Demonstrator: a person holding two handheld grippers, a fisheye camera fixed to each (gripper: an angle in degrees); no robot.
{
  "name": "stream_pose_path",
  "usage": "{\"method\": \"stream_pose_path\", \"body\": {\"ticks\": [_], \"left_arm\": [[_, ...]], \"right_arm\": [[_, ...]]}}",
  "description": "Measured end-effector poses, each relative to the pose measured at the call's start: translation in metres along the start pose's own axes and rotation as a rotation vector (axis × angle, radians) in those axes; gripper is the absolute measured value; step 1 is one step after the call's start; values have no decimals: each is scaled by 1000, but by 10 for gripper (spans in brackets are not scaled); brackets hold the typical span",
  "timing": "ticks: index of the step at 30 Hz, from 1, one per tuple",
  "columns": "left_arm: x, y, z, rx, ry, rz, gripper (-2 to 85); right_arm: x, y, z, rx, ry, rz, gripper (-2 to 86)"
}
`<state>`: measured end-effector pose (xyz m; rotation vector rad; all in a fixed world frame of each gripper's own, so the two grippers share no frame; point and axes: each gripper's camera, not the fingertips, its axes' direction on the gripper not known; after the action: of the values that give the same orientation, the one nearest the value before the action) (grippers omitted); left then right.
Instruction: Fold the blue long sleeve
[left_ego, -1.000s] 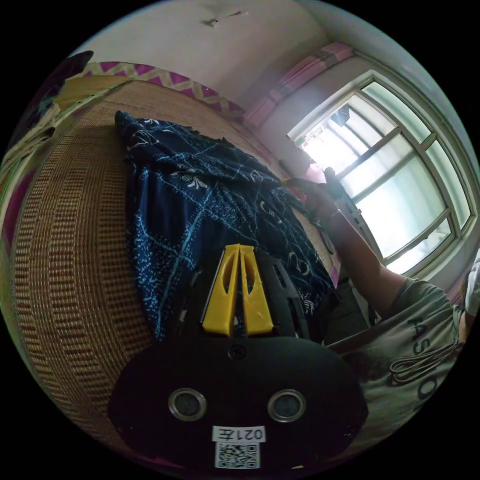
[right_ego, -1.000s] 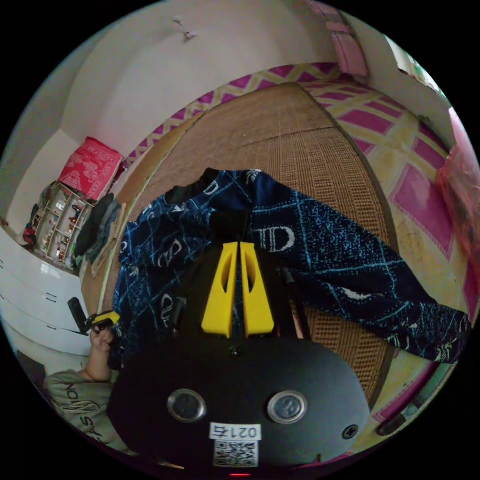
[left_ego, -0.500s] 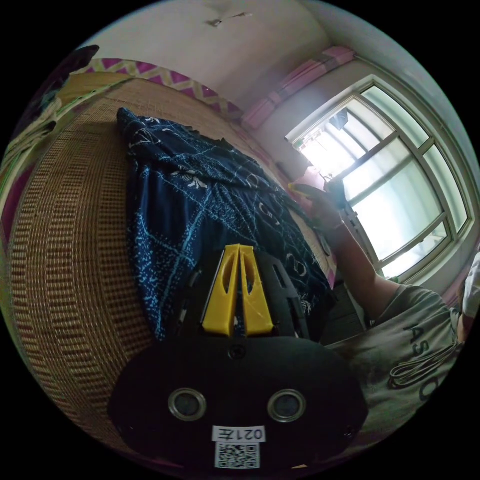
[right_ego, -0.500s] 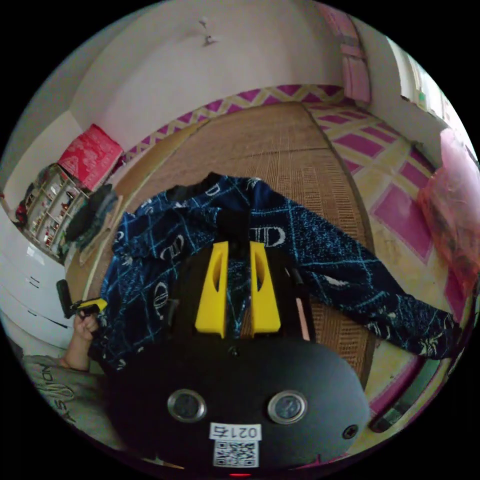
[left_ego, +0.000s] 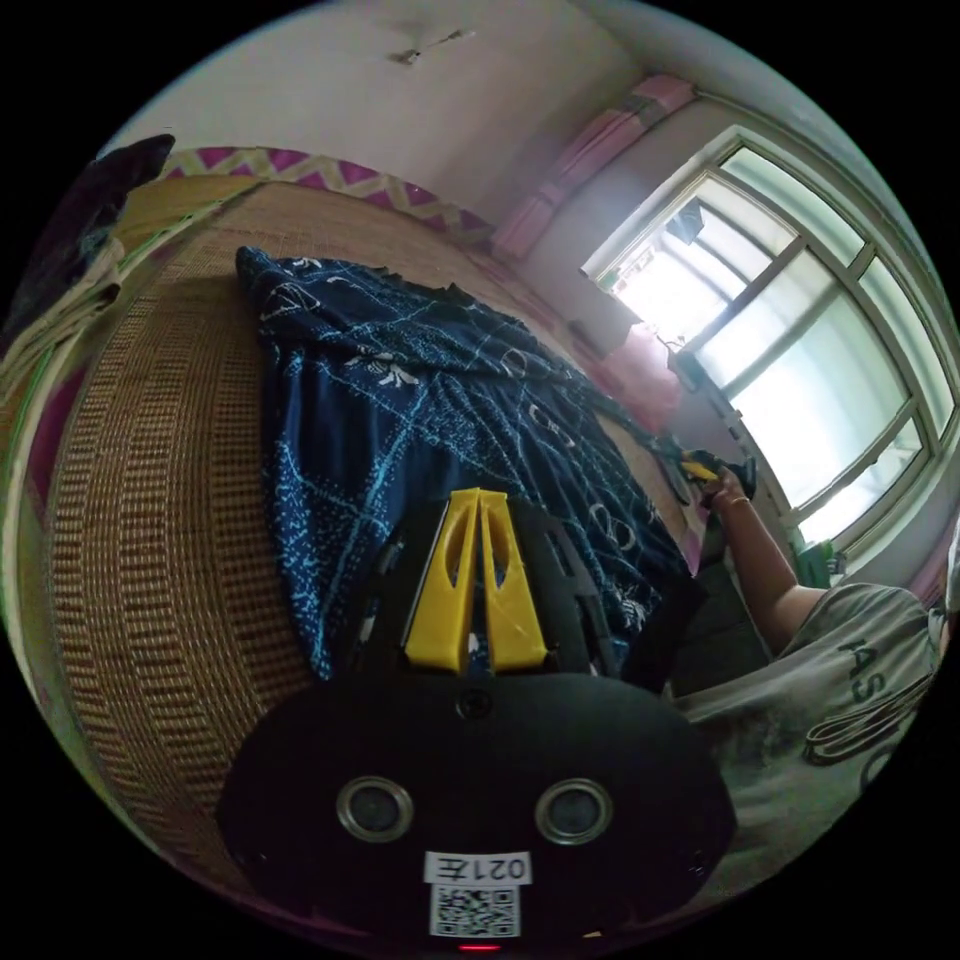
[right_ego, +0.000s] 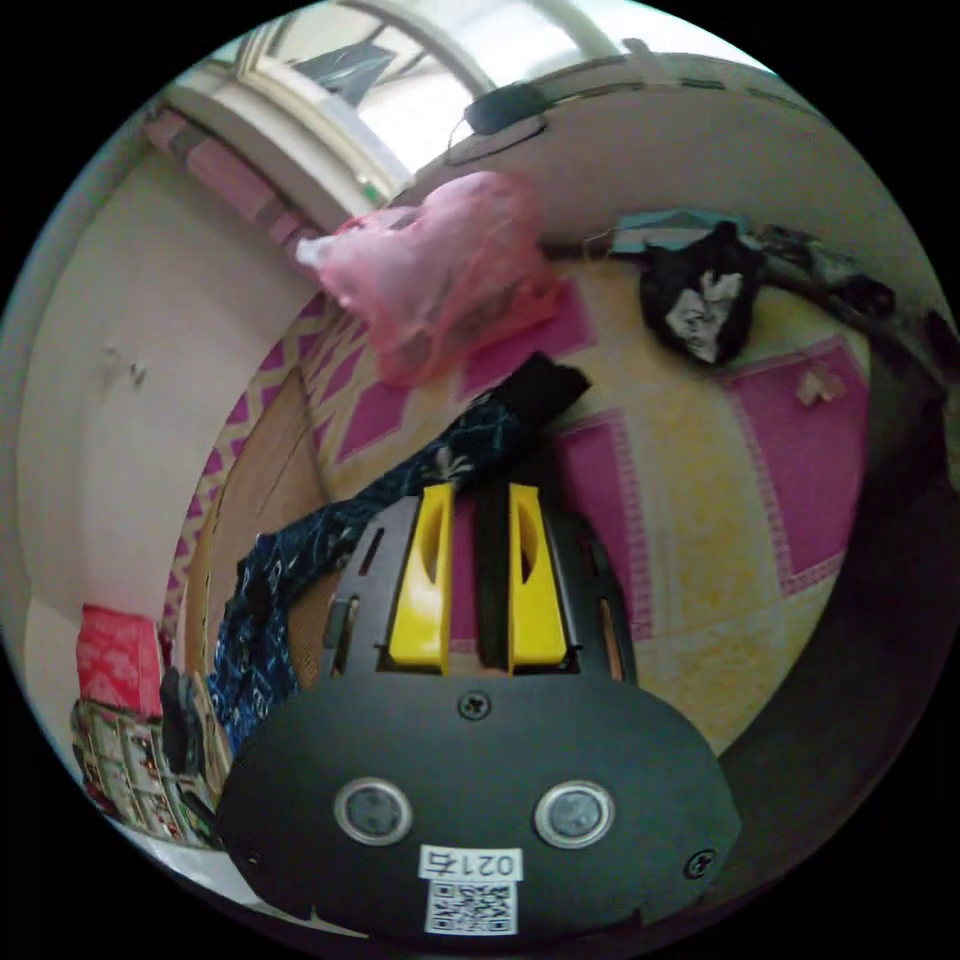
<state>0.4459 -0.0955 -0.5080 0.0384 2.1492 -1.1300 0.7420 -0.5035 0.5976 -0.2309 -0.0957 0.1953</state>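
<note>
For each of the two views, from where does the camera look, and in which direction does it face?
Left gripper view: rides on the left gripper, facing along the blue shirt on the woven mat toward the window; the person's arm shows.
Right gripper view: rides on the right gripper, facing the shirt's sleeve on the pink and yellow cover and a pink bag.
Both share the shirt.
</note>
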Motion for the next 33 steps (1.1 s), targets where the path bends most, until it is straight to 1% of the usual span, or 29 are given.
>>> {"method": "stream_pose_path", "body": {"ticks": [1,5,9,10,13,15,18,20,21,23,24,26,27,29,30,32,33], "left_arm": [[9,2,-1,-4,-33,19,-9],[38,10,-3,-27,-127,84,-9],[52,15,-5,-45,-157,93,-9],[55,16,-6,-47,-160,88,-9],[61,20,-9,-52,-157,76,-9],[65,23,-12,-52,-155,73,-9],[75,27,-16,-48,-156,77,-9],[83,30,-19,-44,-159,85,-9],[86,31,-20,-44,-160,89,-9],[96,33,-21,-50,-164,104,-9],[98,34,-22,-52,-165,109,-9],[108,36,-24,-53,-175,123,-9],[111,37,-24,-53,-177,127,-9],[121,38,-26,-58,-180,145,-9],[123,39,-26,-59,-180,149,-9],[131,40,-28,-63,-173,165,-9],[133,40,-29,-62,-171,168,-9]], "right_arm": [[10,-5,-6,22,-7,32,89],[36,-25,1,-5,-108,157,100],[41,-29,12,-3,-159,246,92],[41,-28,13,18,-177,278,75],[29,-26,13,33,-246,275,19],[8,-21,-1,84,-263,221,9],[-59,-12,-29,116,-258,33,2],[-138,6,-56,127,-268,-162,-1],[-160,13,-63,133,-272,-217,-1],[-259,48,-88,156,-276,-441,-2],[-284,60,-93,166,-277,-498,-2],[-389,113,-106,174,-284,-715,-3],[-415,128,-107,172,-288,-762,-3],[-510,184,-104,135,-331,-915,-3],[-533,199,-102,123,-340,-951,-3],[-620,259,-85,78,-339,-1088,-4],[-640,274,-78,64,-336,-1118,-4]]}}
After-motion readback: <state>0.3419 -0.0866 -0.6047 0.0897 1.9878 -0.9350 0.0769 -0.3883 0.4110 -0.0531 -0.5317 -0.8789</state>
